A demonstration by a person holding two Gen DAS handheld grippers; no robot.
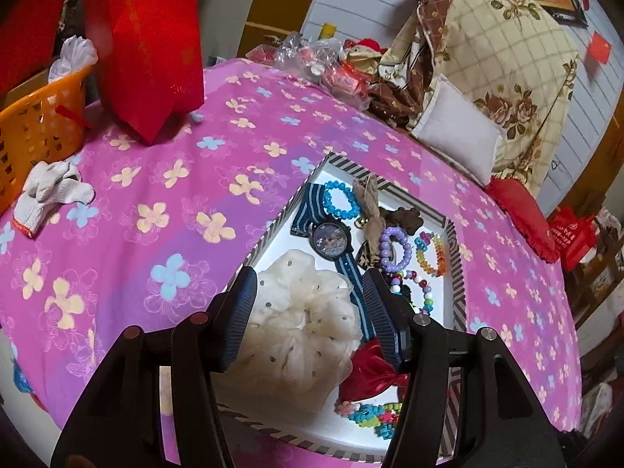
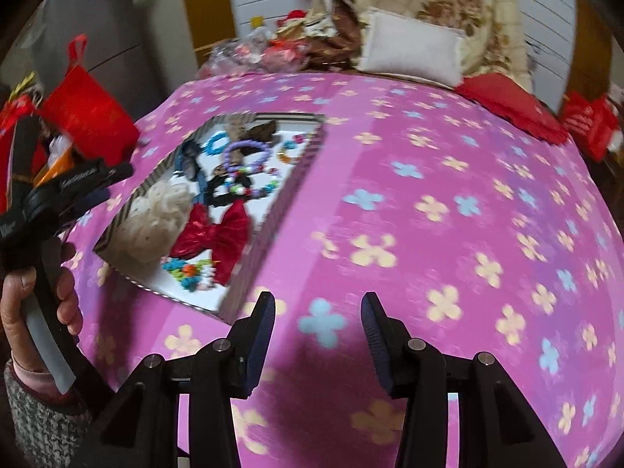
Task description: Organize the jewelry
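A shallow striped-rim tray [image 1: 273, 226] [image 2: 273, 210] lies on the pink flowered cloth. It holds a white scrunchie [image 1: 304, 331] [image 2: 163, 210], a blue-strap watch [image 1: 331, 238], a red bow [image 1: 370, 374] [image 2: 218, 234], and blue [image 1: 341, 199], purple [image 1: 394, 247] and multicoloured bead bracelets [image 1: 431, 253]. My left gripper [image 1: 310, 284] is open, hovering over the scrunchie with nothing between its pads. My right gripper [image 2: 318, 312] is open and empty over bare cloth, right of the tray. The left tool and the hand holding it [image 2: 43, 234] show in the right wrist view.
A red paper bag [image 1: 144, 39], an orange basket [image 1: 39, 124] and white gloves [image 1: 50, 191] sit at the table's left. Pillows [image 1: 487, 78], plastic wrappers [image 1: 312, 54] and a red cushion [image 1: 522, 218] crowd the far and right edges.
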